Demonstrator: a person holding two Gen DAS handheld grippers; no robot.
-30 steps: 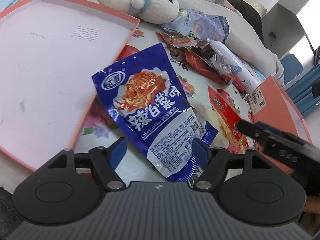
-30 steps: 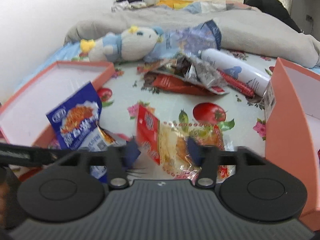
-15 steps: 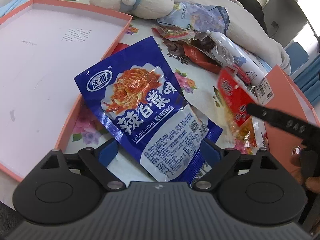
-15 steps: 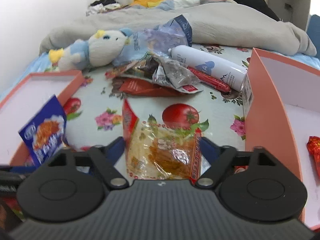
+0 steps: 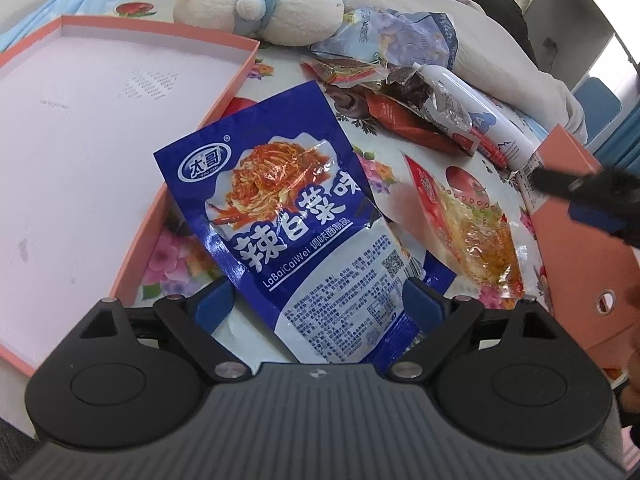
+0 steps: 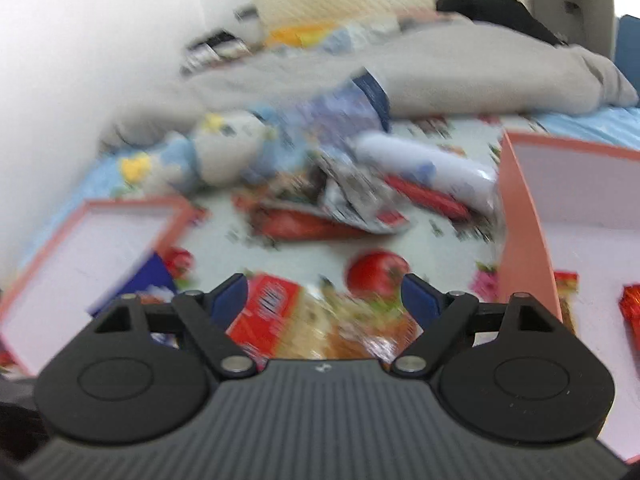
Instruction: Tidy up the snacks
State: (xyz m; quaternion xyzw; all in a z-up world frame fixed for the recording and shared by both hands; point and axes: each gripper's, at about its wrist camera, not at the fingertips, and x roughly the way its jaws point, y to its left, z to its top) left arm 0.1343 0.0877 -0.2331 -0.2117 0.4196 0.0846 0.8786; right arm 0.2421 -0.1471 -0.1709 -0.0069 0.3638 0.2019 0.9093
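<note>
A blue snack packet (image 5: 288, 216) with a noodle picture lies flat on the flowered sheet, its lower end between the wide-apart fingers of my left gripper (image 5: 318, 300), which is open and does not press on it. To its right lies a red-and-clear packet (image 5: 468, 224). In the blurred right wrist view that same red-and-clear packet (image 6: 320, 320) sits between the spread fingers of my open right gripper (image 6: 324, 294). One finger (image 5: 560, 180) of the right gripper reaches in from the right edge of the left wrist view.
A shallow pink tray (image 5: 80, 120) lies on the left, a deeper pink box (image 6: 524, 220) on the right with red wrapped snacks (image 6: 632, 312) inside. Behind are a plush toy (image 5: 256, 4), a heap of packets (image 5: 400, 92), a white bottle (image 5: 480, 116) and a grey blanket (image 6: 460, 72).
Both grippers' jaws have spread wider. The red-and-clear packet, upright between the right fingers before, now lies flat on the sheet. The right view has shifted and blurred.
</note>
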